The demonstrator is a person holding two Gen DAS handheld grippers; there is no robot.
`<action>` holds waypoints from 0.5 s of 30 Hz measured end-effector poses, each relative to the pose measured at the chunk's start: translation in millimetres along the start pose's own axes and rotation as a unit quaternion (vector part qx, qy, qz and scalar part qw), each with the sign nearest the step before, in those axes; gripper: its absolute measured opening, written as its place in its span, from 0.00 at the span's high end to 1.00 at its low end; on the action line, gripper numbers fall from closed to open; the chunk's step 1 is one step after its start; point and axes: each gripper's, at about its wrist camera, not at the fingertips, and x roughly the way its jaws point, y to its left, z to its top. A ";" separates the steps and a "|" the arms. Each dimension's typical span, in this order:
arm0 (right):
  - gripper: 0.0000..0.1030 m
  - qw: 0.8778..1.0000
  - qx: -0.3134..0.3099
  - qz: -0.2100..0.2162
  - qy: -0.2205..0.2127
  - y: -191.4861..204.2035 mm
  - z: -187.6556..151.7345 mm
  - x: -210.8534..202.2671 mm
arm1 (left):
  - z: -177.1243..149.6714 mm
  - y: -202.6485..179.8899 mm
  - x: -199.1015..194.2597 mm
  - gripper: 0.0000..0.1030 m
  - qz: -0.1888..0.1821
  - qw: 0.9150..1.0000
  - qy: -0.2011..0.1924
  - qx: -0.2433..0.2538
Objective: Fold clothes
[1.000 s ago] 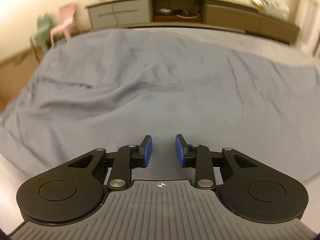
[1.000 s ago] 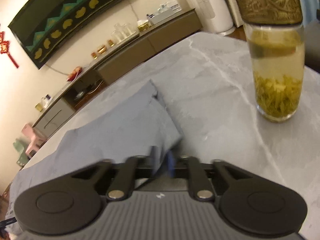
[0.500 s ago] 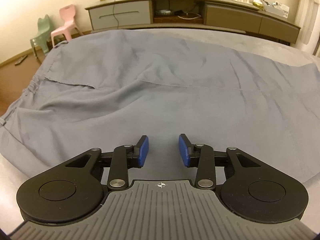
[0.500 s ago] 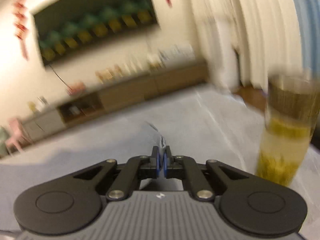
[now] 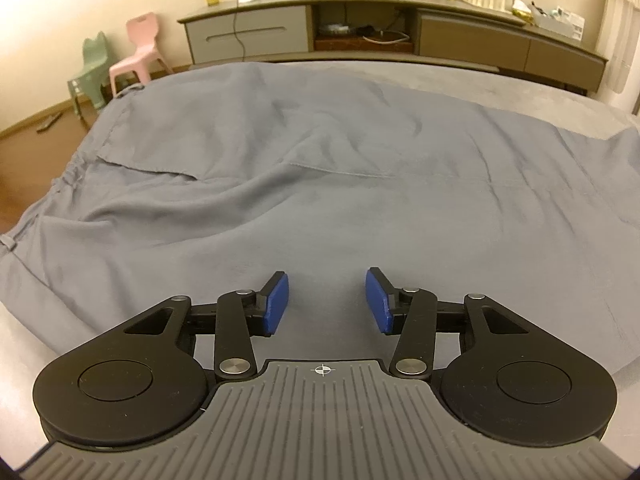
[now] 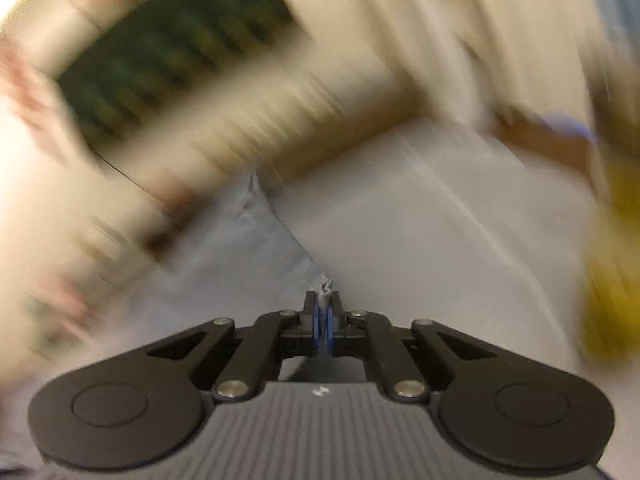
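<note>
Soft, light grey trousers (image 5: 320, 184) spread over the surface, best pinched at hems: right hand-held gripper (image 6: 325, 320) clamped on a corner at 12 o'clock, left hand-held gripper (image 5: 326, 300) apart above the cloth.

Left gripper (image 5: 326, 300) hovers over the grey garment (image 5: 320, 184), blue pads (image 5: 277, 301) spread wide — nothing between them. Garment lies wrinkled across the table (image 5: 520, 88); sideboard (image 5: 400, 36) and pink chair (image 5: 138, 52) behind.
</note>
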 end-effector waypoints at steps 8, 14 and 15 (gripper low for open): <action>0.96 0.998 -0.029 -0.042 0.041 0.0 -5.7 6.0 | 3.4 2.9 1.9 0.54 0.004 1.000 0.010 -0.018; 0.85 0.983 -0.126 -0.127 0.033 24.8 -23.2 -7.7 | 0.7 -21.8 -17.8 0.71 -0.020 1.000 -0.012 -0.020; 0.80 0.978 -0.146 -0.146 0.025 28.4 -25.5 -12.3 | -0.4 -28.3 -23.8 0.71 -0.032 0.999 -0.021 -0.020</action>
